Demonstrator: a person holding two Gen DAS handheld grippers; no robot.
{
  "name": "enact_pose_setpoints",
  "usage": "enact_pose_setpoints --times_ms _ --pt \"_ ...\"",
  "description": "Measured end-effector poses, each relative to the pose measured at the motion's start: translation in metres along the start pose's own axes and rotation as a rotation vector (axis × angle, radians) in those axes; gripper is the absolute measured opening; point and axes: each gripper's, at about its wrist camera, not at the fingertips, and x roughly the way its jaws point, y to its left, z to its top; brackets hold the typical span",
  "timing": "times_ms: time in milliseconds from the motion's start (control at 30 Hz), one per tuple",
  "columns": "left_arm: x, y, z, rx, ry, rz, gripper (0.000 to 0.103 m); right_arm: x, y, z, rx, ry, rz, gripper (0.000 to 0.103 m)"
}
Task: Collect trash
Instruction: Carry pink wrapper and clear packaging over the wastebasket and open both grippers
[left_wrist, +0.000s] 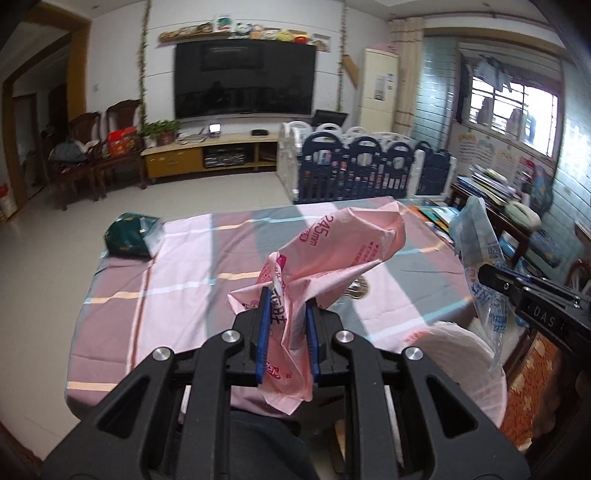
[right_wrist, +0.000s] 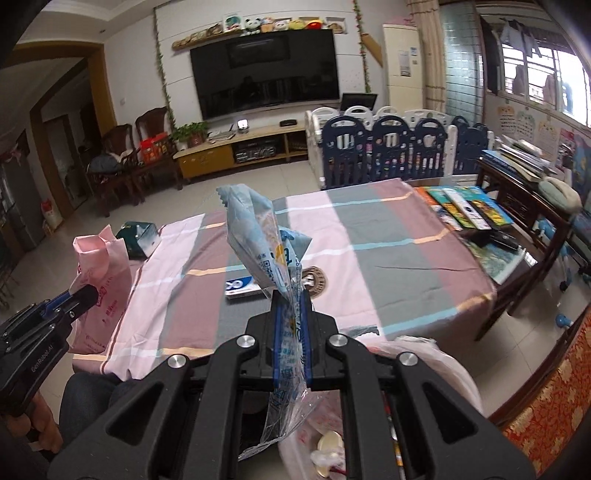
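Checked tablecloth (right_wrist: 388, 236) bears green packet (right_wrist: 138, 238); left fingers (left_wrist: 264, 325) clamp pink wrapper (left_wrist: 343, 243), right fingers (right_wrist: 279, 325) blue wrapper (right_wrist: 255, 236).

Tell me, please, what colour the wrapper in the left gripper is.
Pink wrapper with red print, shown best in the left wrist view.

Both grippers (left_wrist: 286, 301) (right_wrist: 290, 295) clamped, raised

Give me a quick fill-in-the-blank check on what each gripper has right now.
1. The left gripper is shut on a crumpled ____ plastic wrapper.
2. The right gripper is shut on a ____ plastic wrapper.
3. The tablecloth still holds a dark ____ packet at its far left corner.

Missing: pink; blue; green
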Motion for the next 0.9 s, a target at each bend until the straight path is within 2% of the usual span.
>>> enact_pose_setpoints --times_ms 200,367,767,900 --pt "-0.010 -0.060 -0.005 0.077 0.015 -0.125 0.018 -0.046 -0.062 -0.024 0.082 -0.018 -0.082 0.010" --pt "-0.006 -0.100 -0.018 0.137 0.039 -0.176 0.018 -0.061 -0.095 -0.053 0.132 0.005 -0.121 0.010" --pt "0.032 -0.148 -0.040 0.182 0.161 -0.262 0.018 -0.061 -0.123 -0.068 0.201 0.023 -0.130 0.010" --pt "0.047 -0.161 -0.052 0.188 0.236 -0.330 0.018 -0.057 -0.130 -0.070 0.216 0.043 -0.133 0.010"
